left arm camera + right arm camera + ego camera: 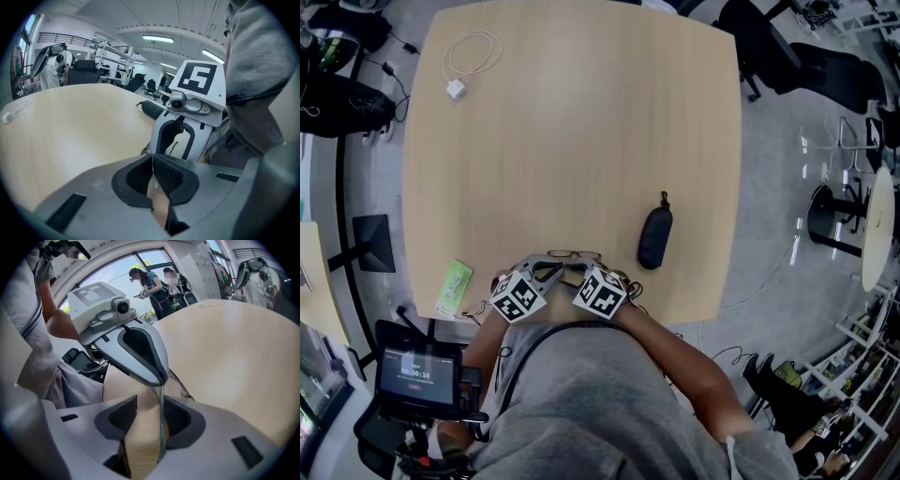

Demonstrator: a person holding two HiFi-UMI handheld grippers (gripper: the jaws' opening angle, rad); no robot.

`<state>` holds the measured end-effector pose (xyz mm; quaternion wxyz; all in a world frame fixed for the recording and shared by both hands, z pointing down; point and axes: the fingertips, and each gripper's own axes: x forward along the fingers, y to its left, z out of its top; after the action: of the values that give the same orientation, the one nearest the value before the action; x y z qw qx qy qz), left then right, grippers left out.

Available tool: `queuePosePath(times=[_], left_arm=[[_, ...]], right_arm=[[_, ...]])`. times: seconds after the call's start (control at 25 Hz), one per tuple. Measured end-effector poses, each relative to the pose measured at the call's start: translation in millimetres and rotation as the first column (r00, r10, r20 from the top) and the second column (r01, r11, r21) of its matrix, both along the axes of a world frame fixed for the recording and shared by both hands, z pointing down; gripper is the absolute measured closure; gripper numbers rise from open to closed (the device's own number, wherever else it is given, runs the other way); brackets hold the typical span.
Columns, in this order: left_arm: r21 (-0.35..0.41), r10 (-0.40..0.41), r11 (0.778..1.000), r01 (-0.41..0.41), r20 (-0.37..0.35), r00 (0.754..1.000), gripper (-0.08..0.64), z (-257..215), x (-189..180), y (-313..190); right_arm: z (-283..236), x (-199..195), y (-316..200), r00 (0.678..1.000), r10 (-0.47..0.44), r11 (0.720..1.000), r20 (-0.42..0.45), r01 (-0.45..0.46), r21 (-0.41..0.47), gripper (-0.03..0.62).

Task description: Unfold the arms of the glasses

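The glasses (573, 254) are thin-framed and lie at the near table edge, just in front of both grippers. My left gripper (152, 161) has its pads pressed together on a thin glasses arm; in the right gripper view its tip (157, 378) pinches that arm's end. My right gripper (150, 420) stands open, and the same arm (161, 427) runs through the gap close to its right pad. Part of the frame (181, 386) shows beyond the jaws. In the head view the two grippers (551, 272) (579, 274) nearly touch over the glasses.
A black glasses case (655, 236) lies just right of the glasses. A white cable with a plug (469, 58) sits at the far left of the wooden table (572, 131). A green packet (453, 286) is at the near left edge. Chairs and people stand beyond the table.
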<state>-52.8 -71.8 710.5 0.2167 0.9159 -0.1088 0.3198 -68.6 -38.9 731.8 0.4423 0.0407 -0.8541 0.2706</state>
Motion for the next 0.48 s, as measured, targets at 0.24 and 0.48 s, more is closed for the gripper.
queuePosePath(times=[0.24, 0.48], left_arm=[[0.021, 0.064, 0.998, -0.065, 0.038, 0.997, 0.553, 15.1, 11.9, 12.8], [0.009, 0.048, 0.999, -0.049, 0.002, 0.999, 0.553, 16.3, 11.8, 14.0]], right_arm=[[4.9, -1.6, 0.7, 0.999, 0.027, 1.000, -0.020, -0.027, 0.006, 0.430], [5.1, -0.4, 2.4, 1.000, 0.014, 1.000, -0.014, -0.014, 0.014, 0.430]])
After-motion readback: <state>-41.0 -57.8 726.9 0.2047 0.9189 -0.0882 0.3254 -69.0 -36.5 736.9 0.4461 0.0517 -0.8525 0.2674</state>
